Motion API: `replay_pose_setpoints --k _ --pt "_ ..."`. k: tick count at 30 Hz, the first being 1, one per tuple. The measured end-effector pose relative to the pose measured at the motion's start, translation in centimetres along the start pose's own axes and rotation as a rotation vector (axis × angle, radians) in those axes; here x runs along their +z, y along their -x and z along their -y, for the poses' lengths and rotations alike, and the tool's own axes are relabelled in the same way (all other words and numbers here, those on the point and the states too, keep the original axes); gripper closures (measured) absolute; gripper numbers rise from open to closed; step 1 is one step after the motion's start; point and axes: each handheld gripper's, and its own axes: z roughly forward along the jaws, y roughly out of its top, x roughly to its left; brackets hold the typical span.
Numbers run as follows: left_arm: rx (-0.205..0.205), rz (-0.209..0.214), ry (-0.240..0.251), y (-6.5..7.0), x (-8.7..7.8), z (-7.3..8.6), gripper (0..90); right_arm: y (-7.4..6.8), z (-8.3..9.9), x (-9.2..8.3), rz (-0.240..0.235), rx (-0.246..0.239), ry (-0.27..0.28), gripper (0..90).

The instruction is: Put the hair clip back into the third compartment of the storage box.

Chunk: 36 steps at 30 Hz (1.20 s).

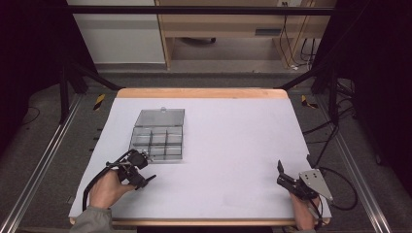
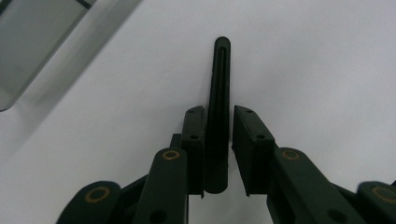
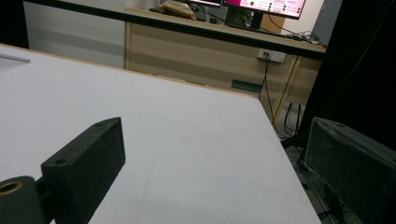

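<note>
Your high view is evenly lit on the white table point(image 1: 228, 145), but both side margins fall off to near black. Shadows there are soft and short, so the light reads as diffuse, from overhead. Resolution is low; the clear compartment box point(image 1: 158, 136) looks mushy. In the left gripper view the surface is close to blown out, and that box point(image 2: 32, 42) is out of focus at top left. Right gripper view: near pads blurred, monitor point(image 3: 261, 5) glaring, right side dark.
</note>
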Motion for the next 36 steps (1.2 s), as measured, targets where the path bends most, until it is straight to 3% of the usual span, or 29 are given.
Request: replay_pose_setpoints --k 15,36 --pt "0.021 -0.01 -0.118 0.0 0.2 -1.1 77.1 0.0 0.0 0.0 0.0 -0.002 -0.002 5.2" --pt "0.035 -0.017 -0.105 0.2 0.2 -1.0 78.3 0.0 0.0 0.0 -0.001 -0.003 -0.001 5.2"
